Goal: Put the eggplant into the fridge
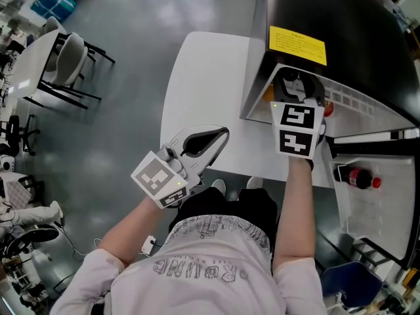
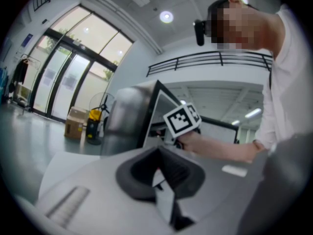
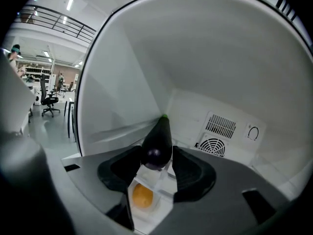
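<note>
Glossy dark-purple eggplant [image 3: 157, 135], green tip, clamped in right hand-held gripper [image 3: 157, 151]; left hand-held gripper [image 2: 159, 154] closed, empty.

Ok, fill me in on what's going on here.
A person works a gripper in each hand. The right gripper is inside the open fridge, shut on the eggplant, above a round orange item. The left gripper is shut and empty, at the edge of the white table.

Yellow label [image 1: 297, 44] on fridge [image 1: 357, 25], print illegible
</note>
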The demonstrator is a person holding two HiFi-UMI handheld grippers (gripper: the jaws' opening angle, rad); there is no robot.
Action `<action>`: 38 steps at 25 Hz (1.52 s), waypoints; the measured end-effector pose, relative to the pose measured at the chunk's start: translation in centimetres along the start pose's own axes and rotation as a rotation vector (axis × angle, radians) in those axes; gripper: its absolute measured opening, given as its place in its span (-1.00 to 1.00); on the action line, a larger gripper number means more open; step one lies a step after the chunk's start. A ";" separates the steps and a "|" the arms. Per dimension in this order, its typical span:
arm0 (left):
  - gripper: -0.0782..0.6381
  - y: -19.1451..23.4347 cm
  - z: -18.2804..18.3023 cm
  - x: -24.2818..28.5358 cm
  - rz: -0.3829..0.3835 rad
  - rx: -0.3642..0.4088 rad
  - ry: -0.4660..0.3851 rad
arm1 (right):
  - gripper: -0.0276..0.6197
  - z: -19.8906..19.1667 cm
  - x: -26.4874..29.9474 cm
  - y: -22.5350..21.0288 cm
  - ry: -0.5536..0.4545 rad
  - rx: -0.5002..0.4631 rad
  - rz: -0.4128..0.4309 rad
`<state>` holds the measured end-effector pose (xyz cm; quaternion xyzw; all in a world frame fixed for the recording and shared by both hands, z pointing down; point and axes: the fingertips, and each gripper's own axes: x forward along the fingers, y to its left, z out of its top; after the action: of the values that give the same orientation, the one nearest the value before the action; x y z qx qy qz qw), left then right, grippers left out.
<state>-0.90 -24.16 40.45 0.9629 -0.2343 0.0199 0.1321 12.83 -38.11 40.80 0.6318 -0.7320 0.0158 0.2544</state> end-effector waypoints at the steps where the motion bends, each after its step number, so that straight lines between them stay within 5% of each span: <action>1: -0.76 0.0 0.0 0.0 0.002 0.001 -0.001 | -0.28 0.0 0.1 0.0 0.005 0.001 0.005; 38: -0.76 -2.3 2.8 -0.2 0.031 0.008 -0.020 | -0.21 1.5 -4.7 0.5 -0.066 -0.001 0.057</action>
<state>-0.06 -22.81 37.17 0.9599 -0.2503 0.0132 0.1257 12.16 -34.26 37.78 0.6105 -0.7579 0.0019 0.2300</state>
